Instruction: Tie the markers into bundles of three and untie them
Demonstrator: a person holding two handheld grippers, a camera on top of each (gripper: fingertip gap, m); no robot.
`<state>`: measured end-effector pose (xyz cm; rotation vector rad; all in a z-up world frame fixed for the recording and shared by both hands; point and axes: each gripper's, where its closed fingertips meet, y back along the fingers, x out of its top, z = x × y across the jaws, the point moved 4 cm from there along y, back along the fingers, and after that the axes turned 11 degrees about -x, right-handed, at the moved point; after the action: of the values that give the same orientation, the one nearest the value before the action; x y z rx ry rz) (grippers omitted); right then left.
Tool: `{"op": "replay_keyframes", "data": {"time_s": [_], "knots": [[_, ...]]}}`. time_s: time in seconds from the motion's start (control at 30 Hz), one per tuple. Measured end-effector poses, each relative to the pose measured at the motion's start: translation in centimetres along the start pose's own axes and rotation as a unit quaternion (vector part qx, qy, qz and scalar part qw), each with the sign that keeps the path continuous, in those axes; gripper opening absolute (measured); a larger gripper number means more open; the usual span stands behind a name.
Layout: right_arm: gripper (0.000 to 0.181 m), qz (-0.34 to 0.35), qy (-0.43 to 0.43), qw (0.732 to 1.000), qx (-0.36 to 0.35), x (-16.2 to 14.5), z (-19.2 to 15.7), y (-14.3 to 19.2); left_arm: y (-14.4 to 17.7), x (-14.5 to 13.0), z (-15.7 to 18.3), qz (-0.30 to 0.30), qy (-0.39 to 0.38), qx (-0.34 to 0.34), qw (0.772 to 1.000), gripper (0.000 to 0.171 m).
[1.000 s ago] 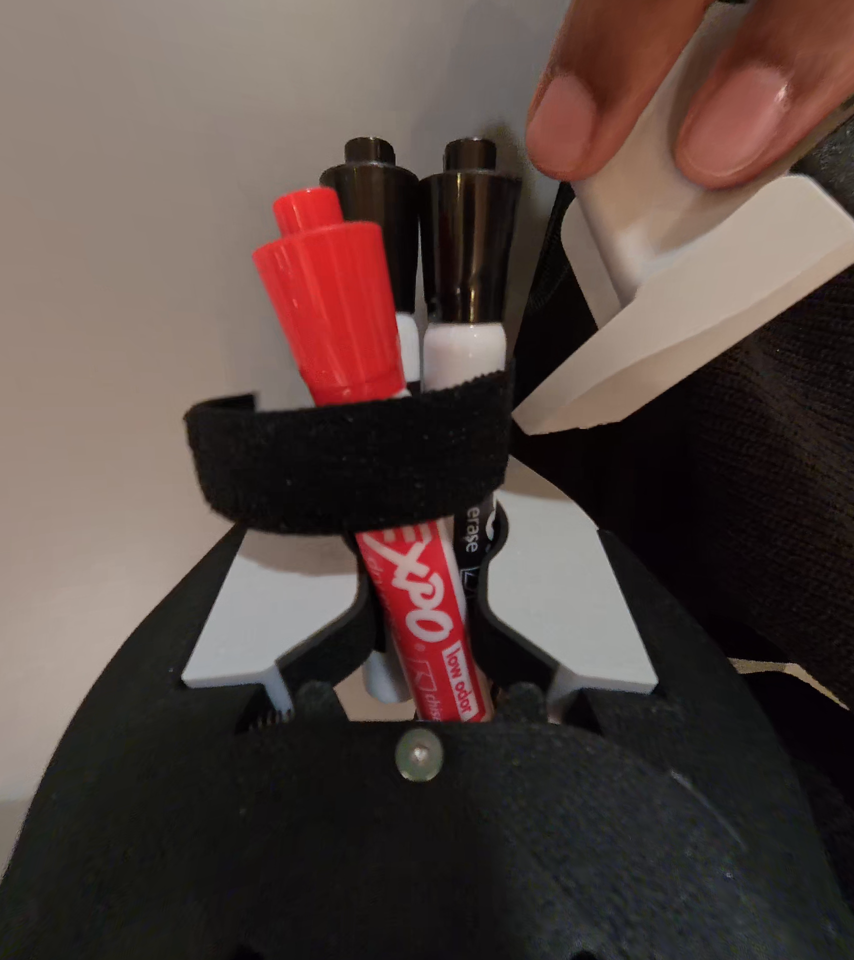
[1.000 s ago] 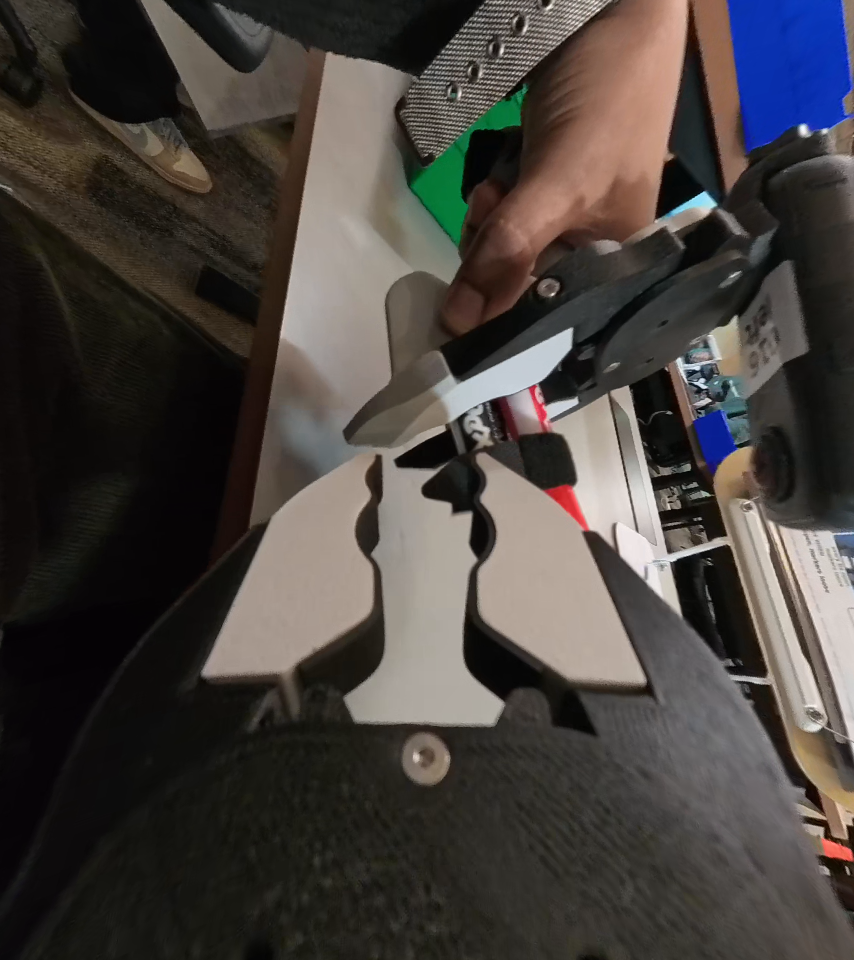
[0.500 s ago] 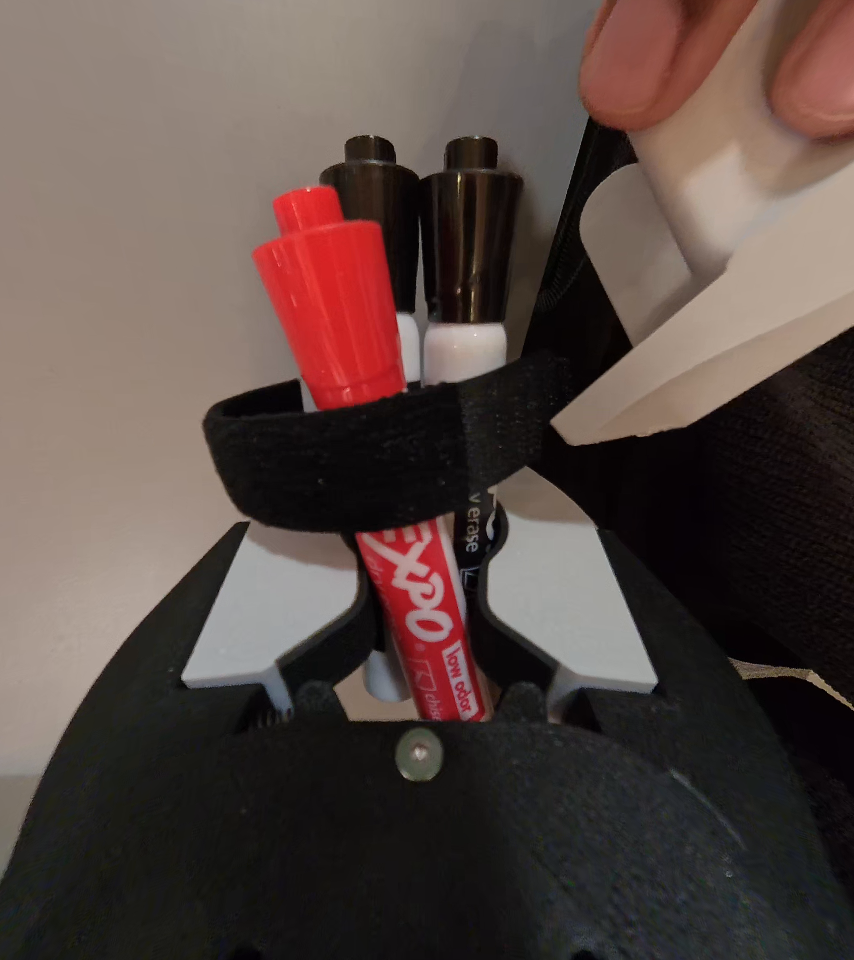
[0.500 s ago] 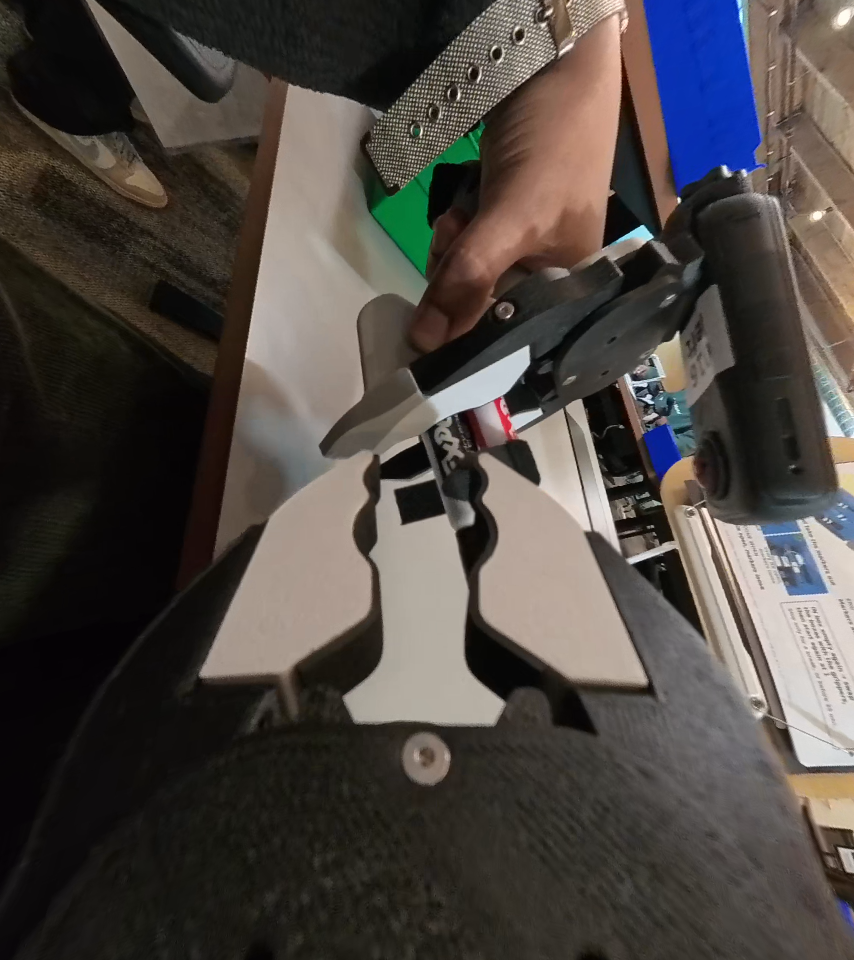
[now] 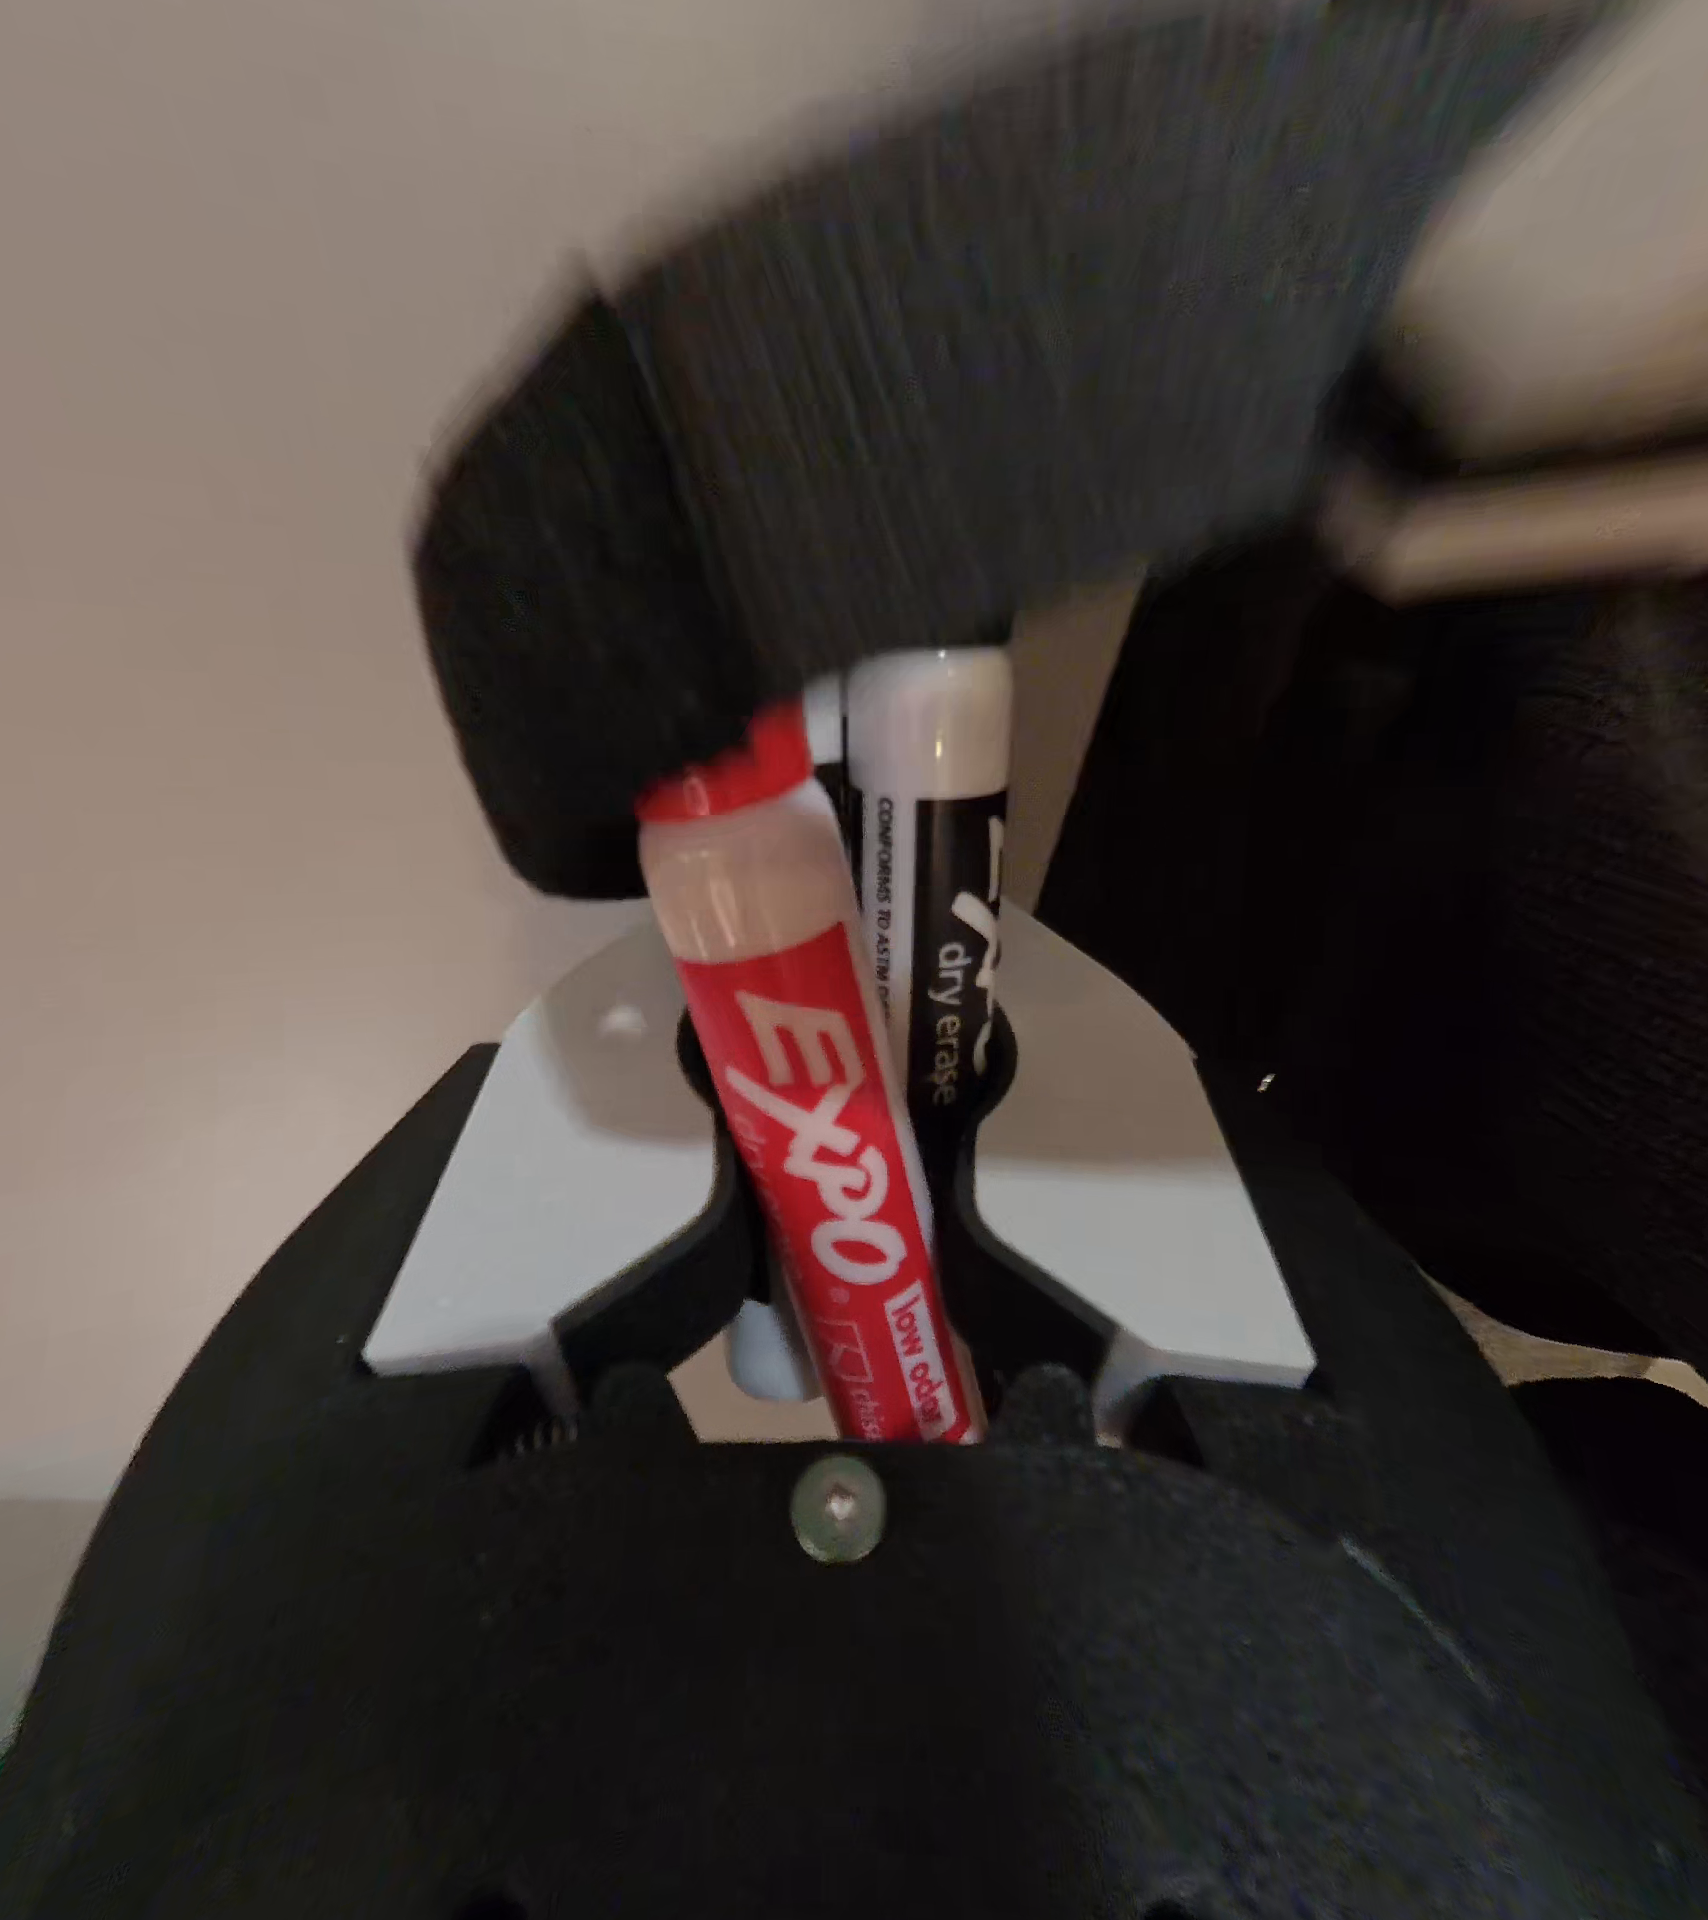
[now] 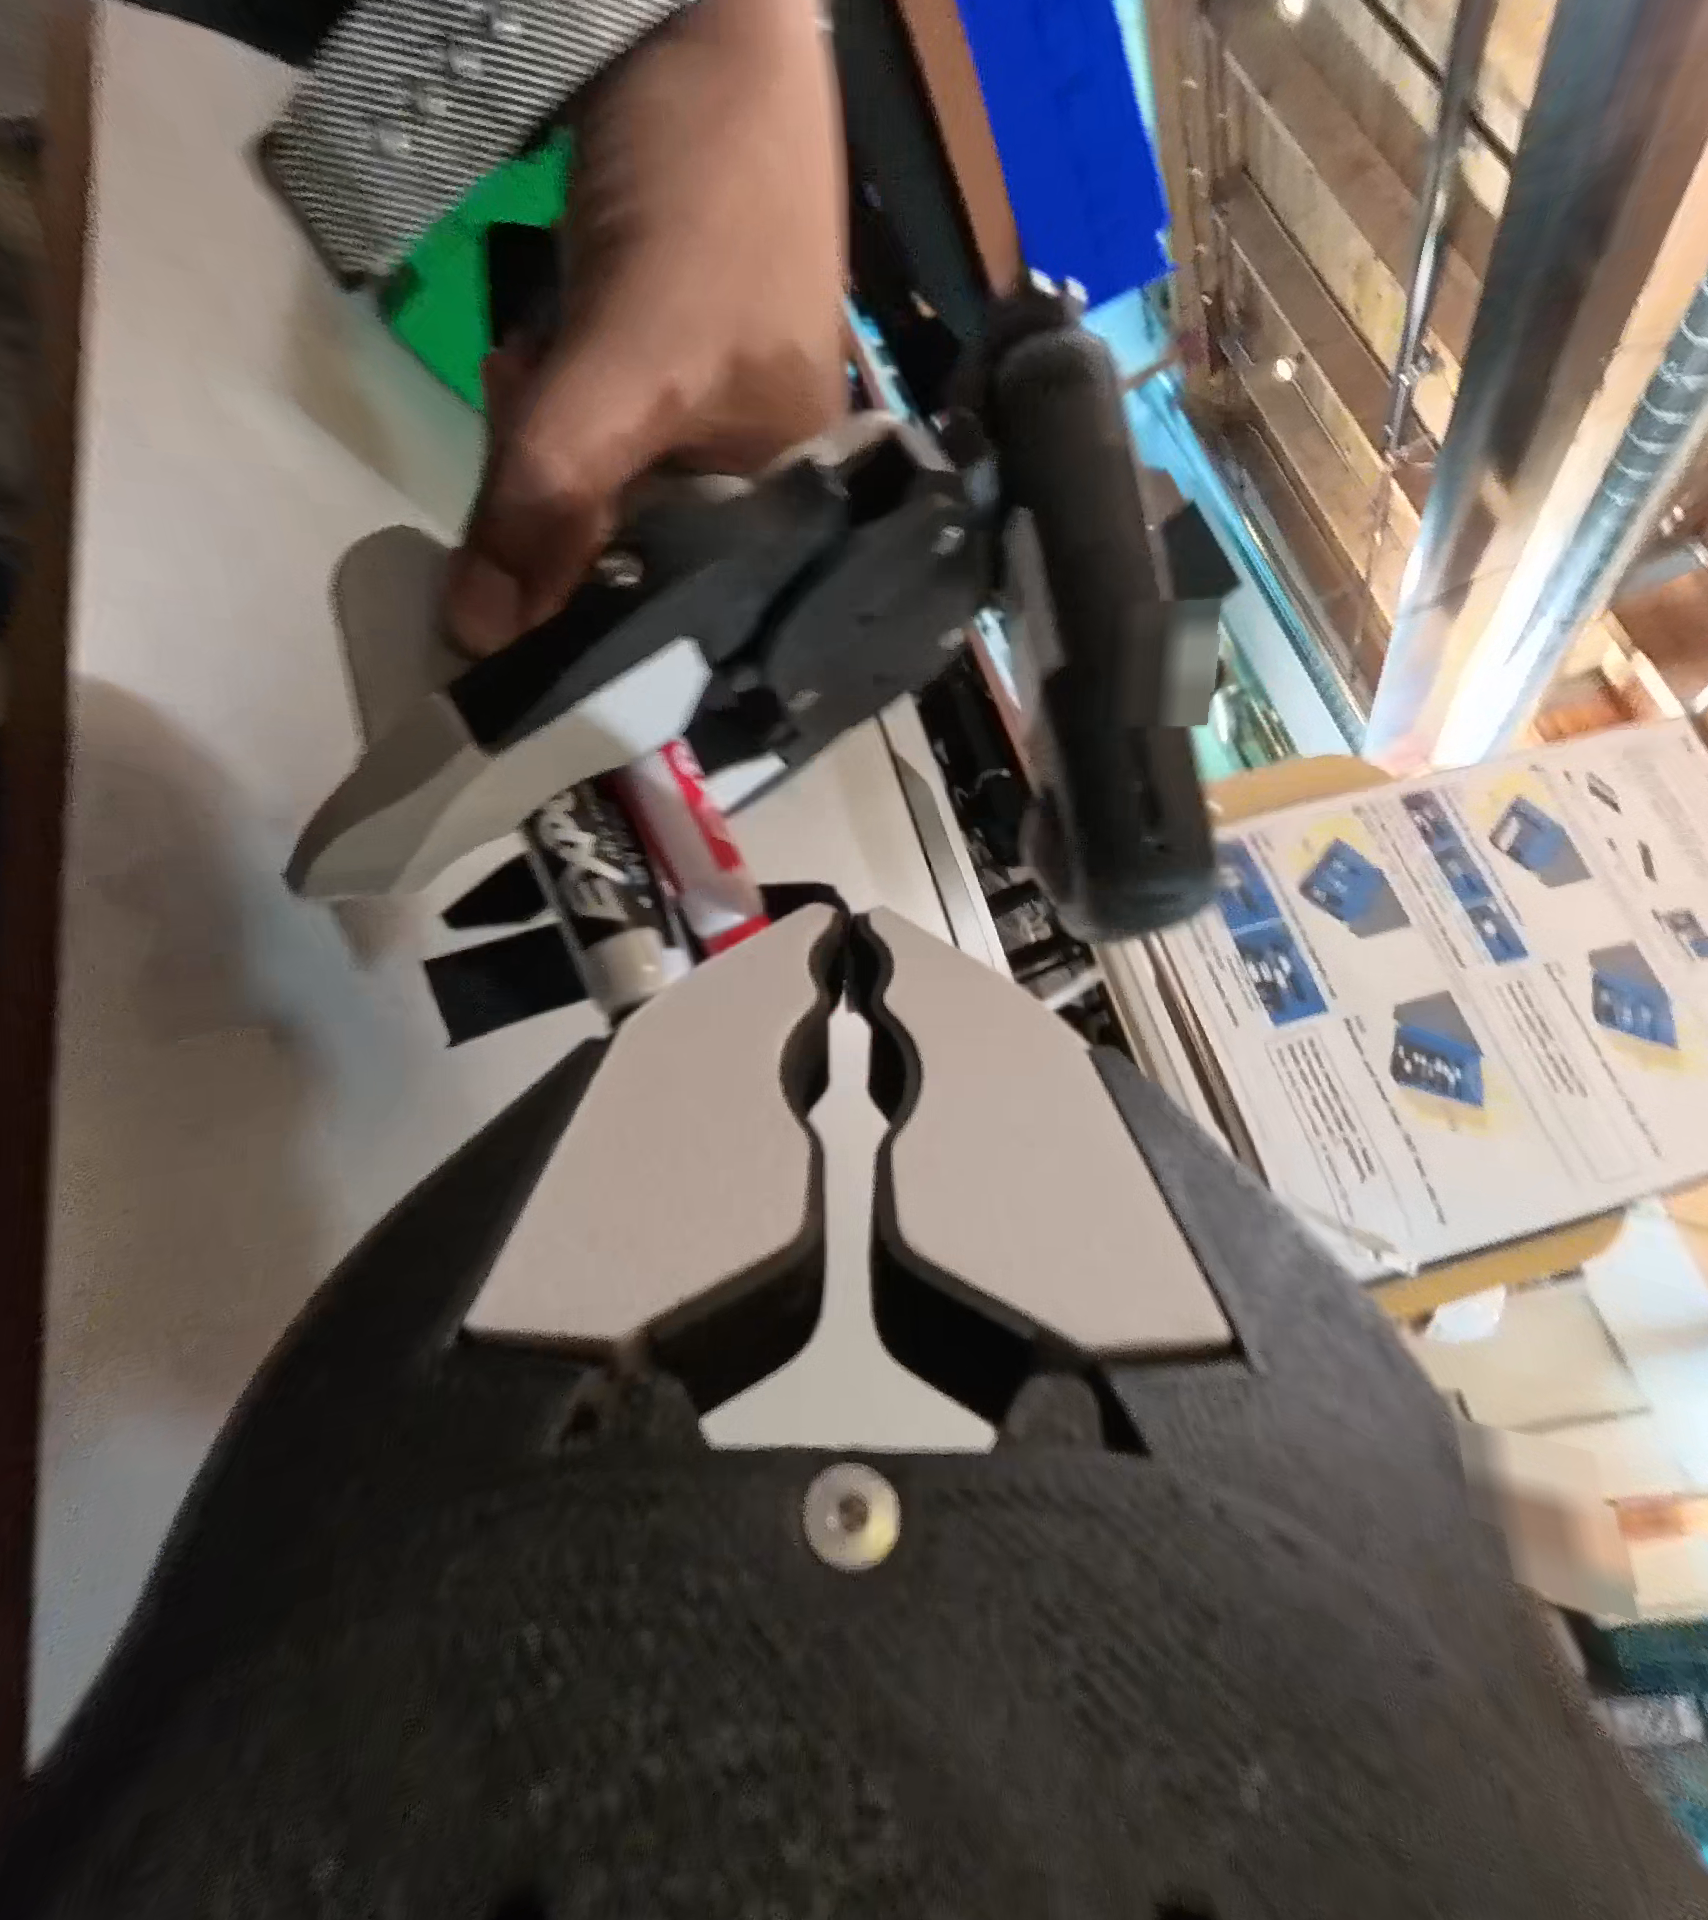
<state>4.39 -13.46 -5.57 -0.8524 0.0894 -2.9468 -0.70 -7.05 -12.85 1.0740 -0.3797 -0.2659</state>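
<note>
Left gripper clamped on markers, right gripper pinched together on strap: risk of dragging the markers loose.

A blurred black strap hides the marker caps.

My left tool is clamped, its two pale fingers pressed in close from either side with only a narrow gap between them. From the right wrist view I see my left hand wrapped around that tool's body, thumb laid along the pale finger, a grey woven strap around the wrist above it. My right tool has its fingertips brought together, touching or nearly so at the front, with a wavy slit open behind them. It sits just beside the left tool's fingers, its tips pointing toward them.
</note>
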Motion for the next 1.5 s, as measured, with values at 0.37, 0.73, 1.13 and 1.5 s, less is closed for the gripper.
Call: {"op": "replay_keyframes", "data": {"time_s": [0.37, 0.73, 1.13, 1.5], "knots": [[0.002, -0.341, -0.307, 0.883, -0.099, -13.6, 5.8, 1.0, -0.2, 1.1, -0.4, -0.012, -0.045, 0.061, 0.997, 0.043], [0.049, -0.228, -0.416, 0.879, -0.054, -13.5, 8.0, 2.5, -0.7, 1.2, -1.1, -0.018, -0.050, 0.075, 0.996, 0.044], [0.042, -0.092, -0.444, 0.867, 0.207, -4.8, 0.5, 1.3, -1.8, 3.1, 1.2, -0.014, -0.098, 0.051, 0.994, 0.043], [0.024, -0.092, -0.397, 0.885, 0.227, -5.1, 0.0, 1.8, -2.1, 3.2, 0.8, -0.008, -0.090, 0.050, 0.995, 0.044]]}}
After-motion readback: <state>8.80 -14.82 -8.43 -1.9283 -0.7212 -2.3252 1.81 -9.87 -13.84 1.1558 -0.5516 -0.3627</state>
